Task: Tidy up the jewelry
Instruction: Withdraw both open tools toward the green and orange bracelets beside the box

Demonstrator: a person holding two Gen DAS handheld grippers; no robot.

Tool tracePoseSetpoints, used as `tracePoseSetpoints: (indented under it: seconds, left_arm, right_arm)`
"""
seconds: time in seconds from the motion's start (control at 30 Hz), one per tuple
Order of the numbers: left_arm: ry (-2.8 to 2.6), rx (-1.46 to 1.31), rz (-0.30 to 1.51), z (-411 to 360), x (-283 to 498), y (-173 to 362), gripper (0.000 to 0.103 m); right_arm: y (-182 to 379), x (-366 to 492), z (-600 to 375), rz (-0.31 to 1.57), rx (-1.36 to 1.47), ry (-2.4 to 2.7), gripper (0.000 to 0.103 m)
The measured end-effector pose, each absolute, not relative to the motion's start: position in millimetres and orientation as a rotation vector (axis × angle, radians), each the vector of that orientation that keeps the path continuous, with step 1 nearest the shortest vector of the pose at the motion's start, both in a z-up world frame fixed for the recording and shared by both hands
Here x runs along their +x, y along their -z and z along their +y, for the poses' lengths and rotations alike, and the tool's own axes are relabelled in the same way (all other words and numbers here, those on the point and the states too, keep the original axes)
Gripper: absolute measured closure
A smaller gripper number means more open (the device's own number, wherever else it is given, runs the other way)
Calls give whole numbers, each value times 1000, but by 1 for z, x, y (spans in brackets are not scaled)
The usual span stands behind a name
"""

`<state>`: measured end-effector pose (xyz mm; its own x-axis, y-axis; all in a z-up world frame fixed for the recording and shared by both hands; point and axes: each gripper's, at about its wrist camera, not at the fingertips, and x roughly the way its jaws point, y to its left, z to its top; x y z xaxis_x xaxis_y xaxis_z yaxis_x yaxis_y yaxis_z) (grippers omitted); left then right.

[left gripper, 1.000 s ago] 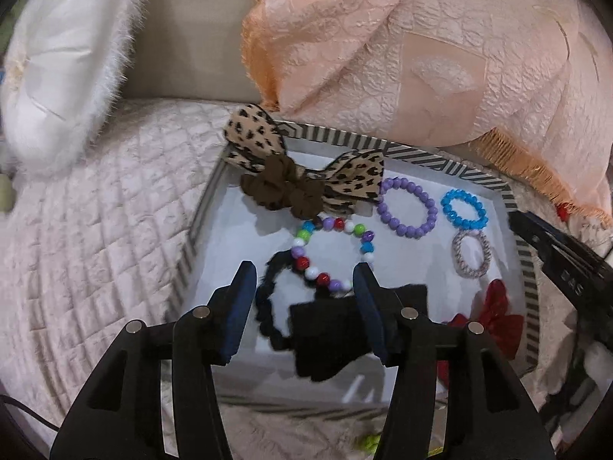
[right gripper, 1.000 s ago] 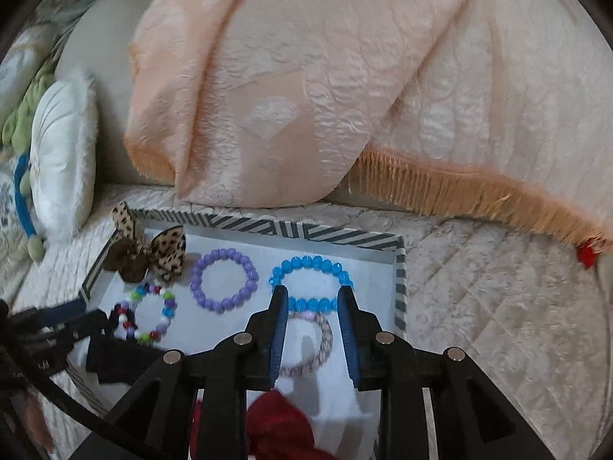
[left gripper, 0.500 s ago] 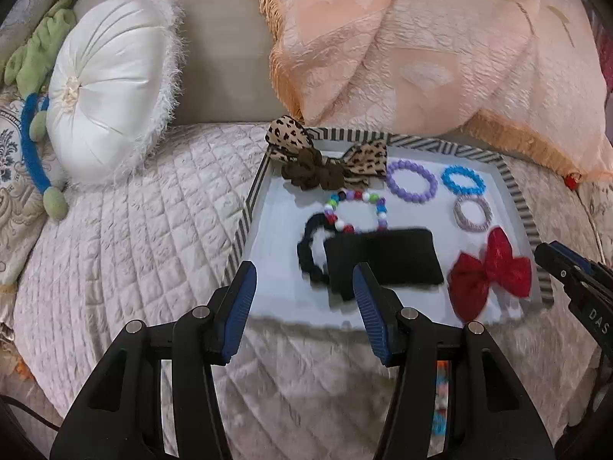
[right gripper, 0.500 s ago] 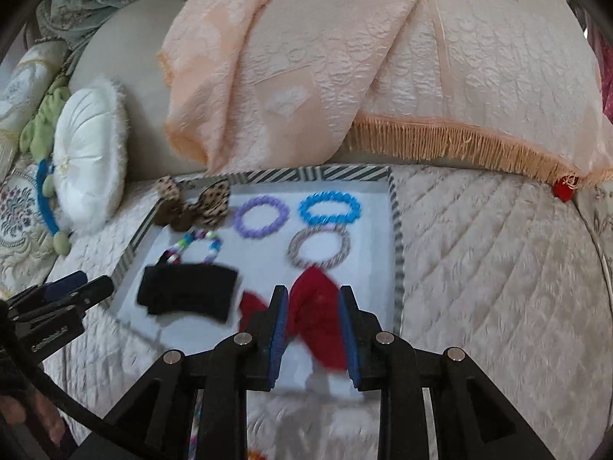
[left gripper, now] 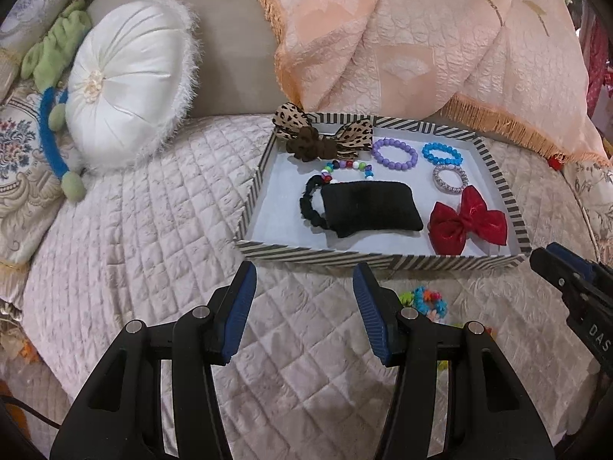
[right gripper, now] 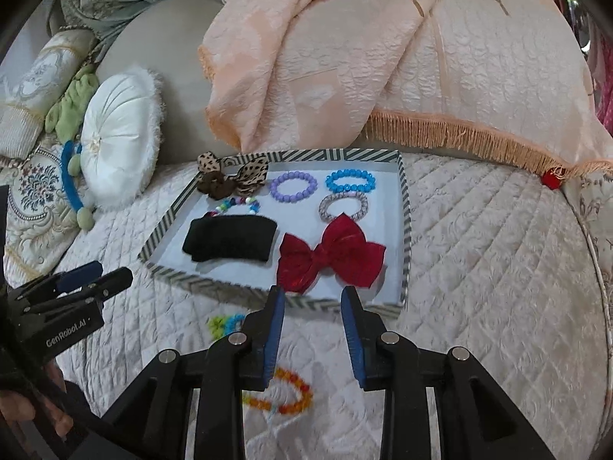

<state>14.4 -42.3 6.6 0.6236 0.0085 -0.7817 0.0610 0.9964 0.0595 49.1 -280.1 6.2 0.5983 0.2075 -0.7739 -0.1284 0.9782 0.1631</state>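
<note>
A striped tray [left gripper: 383,258] [right gripper: 214,291] on the quilted bed holds a leopard bow [left gripper: 325,136], a purple bead bracelet [left gripper: 394,153], a blue bead bracelet [left gripper: 442,153], a silver bracelet [left gripper: 451,179], a multicolour bead bracelet [left gripper: 346,165], a black scrunchie [left gripper: 310,201], a black pouch [left gripper: 369,212] [right gripper: 230,243] and a red bow [left gripper: 467,222] [right gripper: 331,255]. My left gripper [left gripper: 304,281] is open and empty in front of the tray. My right gripper [right gripper: 312,304] is open and empty at the tray's front edge. A colourful scrunchie [left gripper: 425,301] [right gripper: 224,324] and an orange bead bracelet [right gripper: 279,393] lie on the quilt before the tray.
A white round cushion [left gripper: 126,96] and a blue and green toy [left gripper: 57,145] lie left of the tray. A peach fringed blanket [left gripper: 402,38] is heaped behind it. The quilted cover [right gripper: 479,249] stretches to the right.
Both grippers have pulled back from over the tray toward the near side. The right gripper's jaws have opened wider. The red bow now lies free in the tray.
</note>
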Motion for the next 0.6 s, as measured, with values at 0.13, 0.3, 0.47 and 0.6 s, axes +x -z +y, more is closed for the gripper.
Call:
tracePoseSetpoints:
  seconds: [0.13,0.3,0.47,0.6]
  left_arm:
    - [30,87,887,-41,3,-9,51]
    - [41,92,879,-42,-9,-11,51]
    - [54,103,878,-44,-15,-12,51]
    - [63,101,892,-45,-17,-10,51]
  right_arm:
    - [-8,36,-276,912,78,-202,74]
    - [-9,22,-275,913,71,-211,74]
    - [-13,13,-276,910,65,-211,74]
    - [-14,7,-275,909,59,-214,73]
